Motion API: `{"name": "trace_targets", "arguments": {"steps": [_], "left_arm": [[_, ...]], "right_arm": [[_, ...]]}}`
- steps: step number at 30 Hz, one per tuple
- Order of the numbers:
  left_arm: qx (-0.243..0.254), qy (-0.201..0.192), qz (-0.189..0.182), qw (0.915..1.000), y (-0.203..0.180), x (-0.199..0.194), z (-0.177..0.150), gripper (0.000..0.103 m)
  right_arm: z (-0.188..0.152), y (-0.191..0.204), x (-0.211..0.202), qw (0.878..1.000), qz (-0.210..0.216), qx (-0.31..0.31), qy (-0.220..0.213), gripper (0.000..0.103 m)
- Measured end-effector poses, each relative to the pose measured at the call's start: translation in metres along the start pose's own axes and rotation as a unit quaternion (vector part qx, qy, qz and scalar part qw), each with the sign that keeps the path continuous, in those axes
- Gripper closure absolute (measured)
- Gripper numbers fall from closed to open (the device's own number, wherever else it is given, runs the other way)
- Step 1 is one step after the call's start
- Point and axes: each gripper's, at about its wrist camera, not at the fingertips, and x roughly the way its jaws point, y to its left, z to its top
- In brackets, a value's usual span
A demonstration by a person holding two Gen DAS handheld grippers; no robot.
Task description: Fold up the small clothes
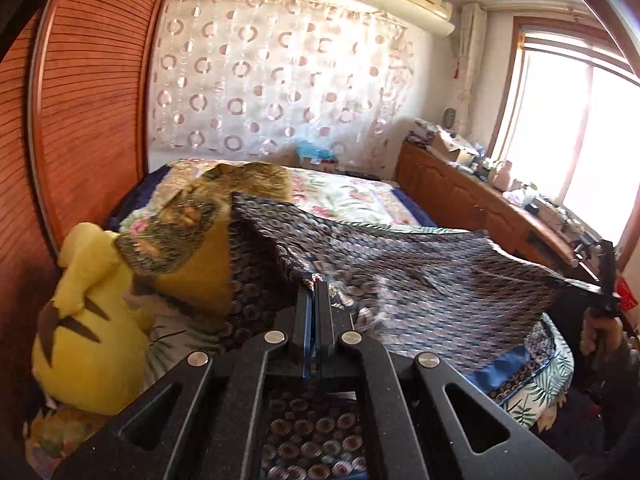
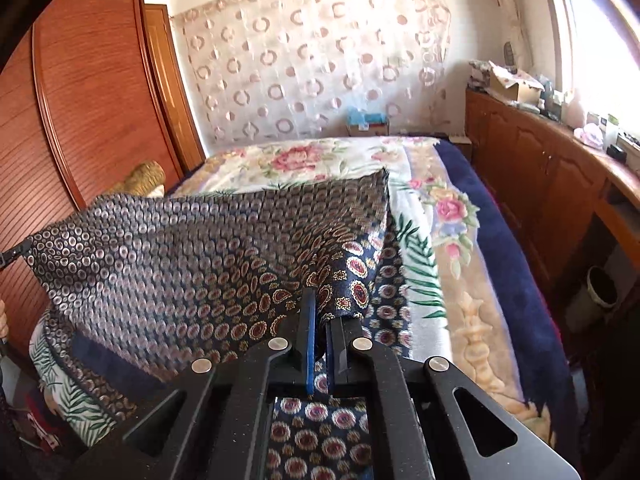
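Black, with blue pads, the left gripper [image 1: 316,286] is clenched on one corner of a navy patterned cloth [image 1: 420,272], its jaws pressed together with the fabric edge pinched at the very tips. The right gripper [image 2: 320,308] is likewise clamped tight on another corner of the same cloth [image 2: 168,248], a fold of the medallion print bunched between its pads. From each grip the cloth runs sideways toward the other gripper, stretched and lifted as a sagging sheet above the bed [image 2: 440,264], its lower part still draped down onto the floral bedspread beneath both tools. In the left wrist view the right gripper shows at the far right edge, holding its corner. A yellow plush toy [image 1: 88,320] lies on the bed to the left of the cloth, beside a wooden wardrobe [image 1: 80,120]. A patterned curtain [image 2: 312,64] hangs behind the bed.
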Motion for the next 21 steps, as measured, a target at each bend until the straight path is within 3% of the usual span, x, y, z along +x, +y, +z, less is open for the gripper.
{"name": "trace_targets", "arguments": {"steps": [5,10,15,21], "left_arm": [[-0.025,0.041,0.024,0.9986,0.025,0.005,-0.032,0.102],[-0.054,0.066,0.036,0.9957,0.04,0.016,-0.055,0.102],[-0.035,0.064,0.047,0.9962,0.031,0.018,-0.058,0.102],[-0.014,0.05,0.057,0.997,0.021,0.009,-0.055,0.101]], "right_arm": [[-0.021,-0.009,-0.015,1.0,-0.007,0.001,0.015,0.1],[-0.036,-0.008,0.002,0.998,-0.015,-0.006,0.055,0.099],[-0.039,-0.003,0.009,0.997,-0.029,-0.014,0.067,0.099],[-0.027,0.01,-0.006,0.998,-0.04,-0.026,0.04,0.096]]}}
